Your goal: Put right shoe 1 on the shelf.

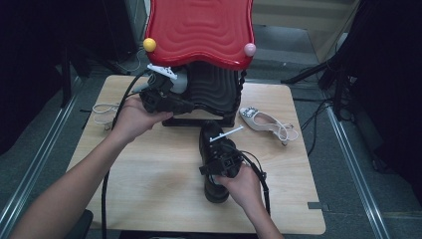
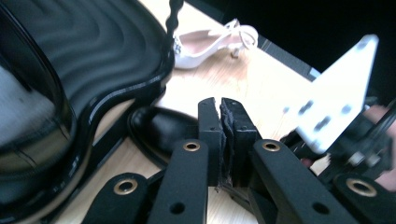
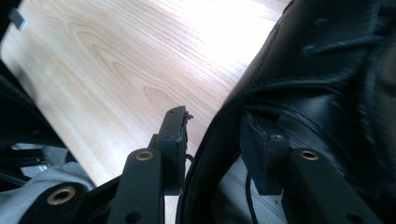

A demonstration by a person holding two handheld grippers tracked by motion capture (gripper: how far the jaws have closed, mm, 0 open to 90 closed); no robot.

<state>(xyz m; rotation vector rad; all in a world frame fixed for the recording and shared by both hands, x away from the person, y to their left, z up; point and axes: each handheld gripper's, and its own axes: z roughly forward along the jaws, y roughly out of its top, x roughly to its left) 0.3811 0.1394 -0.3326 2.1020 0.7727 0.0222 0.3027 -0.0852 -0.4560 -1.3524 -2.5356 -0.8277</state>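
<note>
While the black shoe (image 1: 213, 164) lies at lower centre of the high view, its long axis running up and down the frame with the toe toward the black rack (image 1: 211, 92), we have the right gripper (image 1: 215, 168) directly over its heel end. In the right gripper view its jaws straddle the collar wall (image 3: 219, 140), one pad (image 3: 173, 126) outside, one inside, not yet pinching. Our left gripper (image 2: 220, 122), jaws pressed together on nothing, sits farther off at upper left beside the rack.
</note>
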